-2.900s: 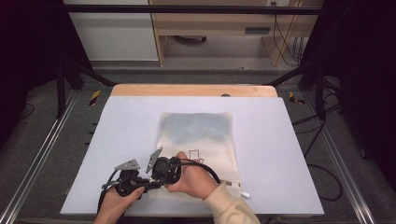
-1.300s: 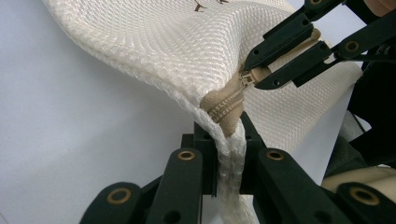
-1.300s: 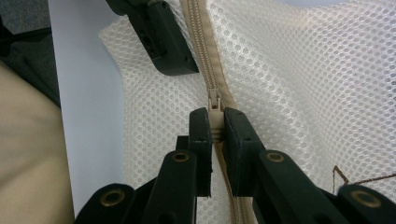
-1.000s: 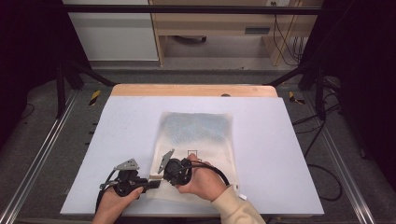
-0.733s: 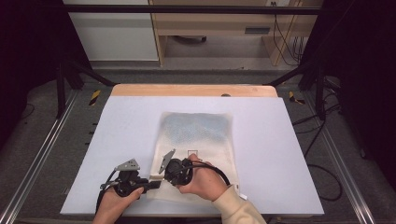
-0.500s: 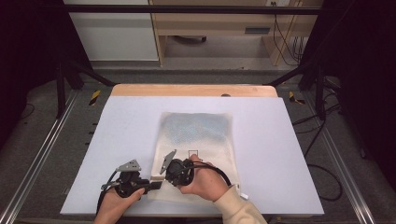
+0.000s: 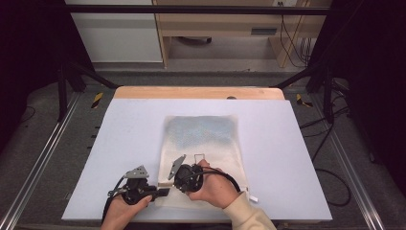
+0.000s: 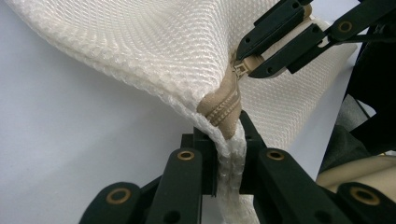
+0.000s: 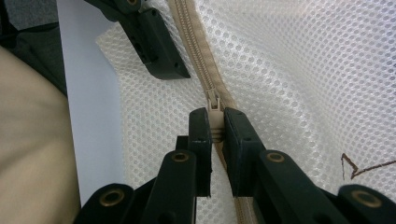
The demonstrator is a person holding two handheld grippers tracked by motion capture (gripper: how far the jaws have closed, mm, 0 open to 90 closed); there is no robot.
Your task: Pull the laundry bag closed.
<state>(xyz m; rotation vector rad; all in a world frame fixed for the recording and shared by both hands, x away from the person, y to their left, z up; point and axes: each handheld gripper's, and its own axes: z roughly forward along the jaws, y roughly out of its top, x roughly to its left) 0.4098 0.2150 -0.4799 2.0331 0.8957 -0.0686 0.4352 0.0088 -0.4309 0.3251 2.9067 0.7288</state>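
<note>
The left gripper point(image 8: 229, 161) clamps the mesh bag point(image 8: 154, 51) at its corner, just below the zipper's end. The right gripper point(image 9: 214, 128) pinches the zipper pull point(image 9: 214, 114); it should draw steadily along the zipper point(image 9: 196, 42) while the left holds firm.

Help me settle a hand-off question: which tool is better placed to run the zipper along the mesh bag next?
Right. The right tool is already shut on the zipper pull, in line with the tan zipper track. The left tool is clamped on the mesh bag corner at the zipper's end, so it probably serves best as anchor.
</note>
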